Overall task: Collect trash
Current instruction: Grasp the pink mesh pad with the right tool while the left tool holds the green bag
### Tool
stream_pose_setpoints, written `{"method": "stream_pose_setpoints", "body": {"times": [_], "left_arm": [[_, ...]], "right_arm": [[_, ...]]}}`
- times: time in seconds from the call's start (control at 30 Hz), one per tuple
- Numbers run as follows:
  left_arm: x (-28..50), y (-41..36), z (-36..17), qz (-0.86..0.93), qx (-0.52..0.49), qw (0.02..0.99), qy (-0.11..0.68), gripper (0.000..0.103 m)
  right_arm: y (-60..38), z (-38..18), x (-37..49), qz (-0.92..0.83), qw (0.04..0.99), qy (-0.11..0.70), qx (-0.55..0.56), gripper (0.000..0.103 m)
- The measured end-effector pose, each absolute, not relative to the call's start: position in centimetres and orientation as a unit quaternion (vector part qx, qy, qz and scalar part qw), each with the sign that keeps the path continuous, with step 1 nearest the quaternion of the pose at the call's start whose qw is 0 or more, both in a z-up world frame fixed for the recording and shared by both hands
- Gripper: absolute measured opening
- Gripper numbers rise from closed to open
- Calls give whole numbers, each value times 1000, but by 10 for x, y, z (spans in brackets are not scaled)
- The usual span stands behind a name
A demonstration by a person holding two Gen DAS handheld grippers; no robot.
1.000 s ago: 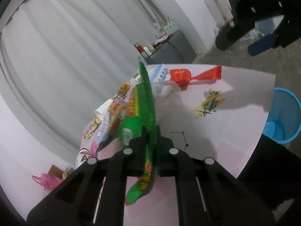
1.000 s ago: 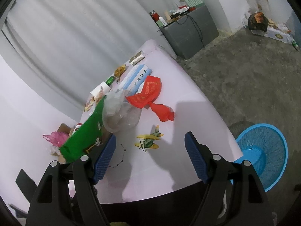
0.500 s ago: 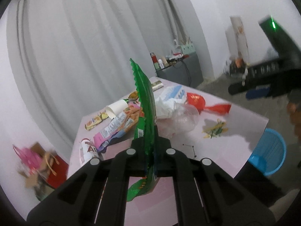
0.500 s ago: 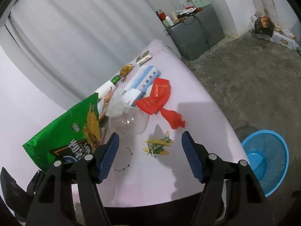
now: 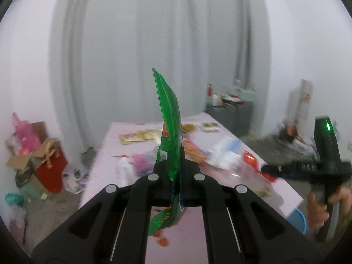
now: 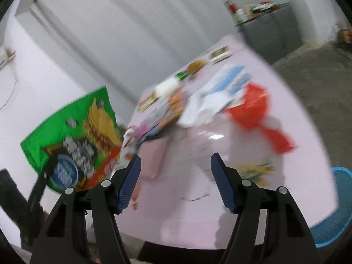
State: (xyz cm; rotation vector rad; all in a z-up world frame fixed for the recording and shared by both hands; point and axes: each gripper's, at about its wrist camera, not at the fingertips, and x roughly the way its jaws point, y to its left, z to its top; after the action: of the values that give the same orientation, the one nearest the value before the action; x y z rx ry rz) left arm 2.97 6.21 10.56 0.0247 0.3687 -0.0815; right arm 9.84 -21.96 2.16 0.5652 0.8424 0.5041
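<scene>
Black left hand-held gripper (image 5: 175,165), silver screws; right hand-held gripper (image 6: 176,171), ribbed blue pads (image 6: 129,180); bare-skinned hand (image 5: 318,206).

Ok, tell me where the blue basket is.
On the floor at the pink table's right front corner: the blue basket shows low right in both views.

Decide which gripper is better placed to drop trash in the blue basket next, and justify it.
Left. The left gripper is already shut on the green snack bag; the right gripper is open, empty, beside the blue basket.
</scene>
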Motion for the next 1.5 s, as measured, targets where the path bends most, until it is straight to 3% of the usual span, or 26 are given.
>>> {"method": "stream_pose_setpoints", "body": {"times": [0.2,0.37,0.5,0.87,0.93,1.23,1.5], "left_arm": [[30,108,98,28,-15,982,188,2],[30,133,92,49,-33,979,194,2],[27,147,89,56,-45,979,191,2],[18,173,87,69,-60,978,188,2],[17,174,88,71,-60,978,188,2],[13,161,95,58,-51,981,180,2],[11,144,100,44,-37,983,172,2]], "right_arm": [[-152,0,128,272,806,462,250,66],[-103,0,159,253,803,492,221,84],[-62,-2,183,228,813,508,170,90],[-22,-42,218,181,809,550,104,90],[-26,-43,214,182,812,545,102,78],[-60,-41,203,207,799,544,151,44],[-85,-31,179,224,805,522,172,33]]}}
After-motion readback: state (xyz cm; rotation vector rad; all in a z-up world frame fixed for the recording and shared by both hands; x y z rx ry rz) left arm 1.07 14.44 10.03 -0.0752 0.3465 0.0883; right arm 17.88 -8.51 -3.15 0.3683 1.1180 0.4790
